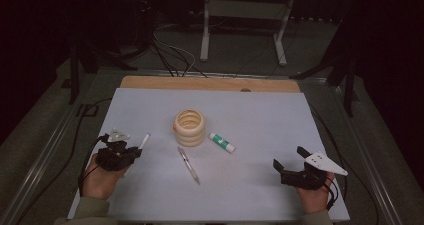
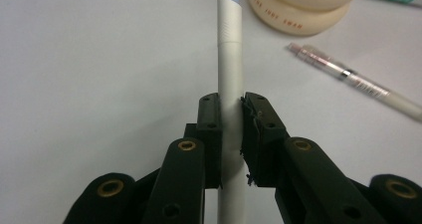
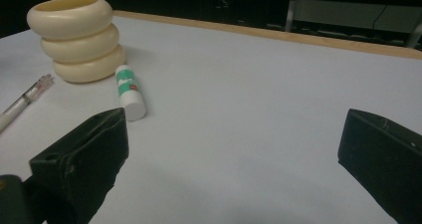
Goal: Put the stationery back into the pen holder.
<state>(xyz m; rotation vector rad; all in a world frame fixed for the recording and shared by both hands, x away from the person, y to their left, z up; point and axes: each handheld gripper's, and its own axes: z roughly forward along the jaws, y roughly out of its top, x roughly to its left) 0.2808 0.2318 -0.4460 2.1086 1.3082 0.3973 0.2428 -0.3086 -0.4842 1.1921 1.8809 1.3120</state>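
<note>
Cream ringed holder (image 1: pixel 189 127) mid-table, glue stick (image 1: pixel 221 142) just beside (lying flat), clear pen (image 1: pixel 188 165) nr front.

The white pen (image 2: pixel 230 84) looks like matt plastic, smooth. The cream holder (image 3: pixel 74 37) is smooth with a soft sheen, plastic or rubbery. The clear pen (image 2: pixel 348 77) is glossy plastic. The table (image 1: pixel 260 125) is matt, with a wooden edge.
</note>
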